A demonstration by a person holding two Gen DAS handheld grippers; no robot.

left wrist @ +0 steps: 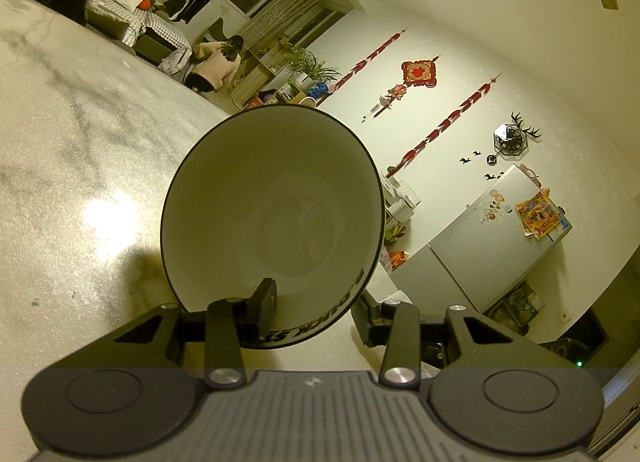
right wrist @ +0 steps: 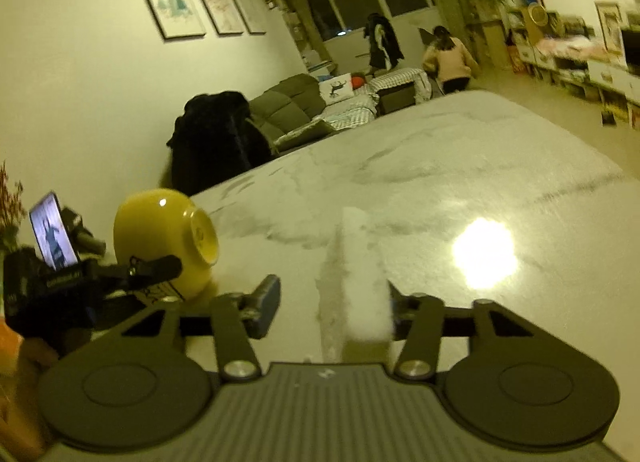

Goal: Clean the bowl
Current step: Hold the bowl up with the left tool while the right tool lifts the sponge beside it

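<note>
Left wrist view: the bowl [left wrist: 272, 198] stood at the centre of the field, tipped so that its white inside and dark rim faced the camera. The left gripper [left wrist: 314, 298] was clamped on the bowl's wall at 6 o'clock, with one finger [left wrist: 264, 302] inside and the other outside against the lettered band. The marbled table [left wrist: 80, 142] spread from 8 to 11 o'clock, and the bowl's shadow lay on it at 8 o'clock of the bowl. A fridge [left wrist: 492, 238] stood at 3 o'clock and a person [left wrist: 218, 64] crouched at 11 o'clock.

Right wrist view: the same bowl appeared at 9 o'clock, yellow outside, on its side with its foot turned toward 3 o'clock. A phone [right wrist: 52, 234] sat just beyond it at 9 o'clock. The right gripper [right wrist: 332, 290] had its fingers apart. A white block [right wrist: 366, 274] lay between them, touching the finger at 3 o'clock and clear of the finger at 9 o'clock. It could not be told whether the block rested on the table. A lamp's glare lay on the table at 3 o'clock.
</note>
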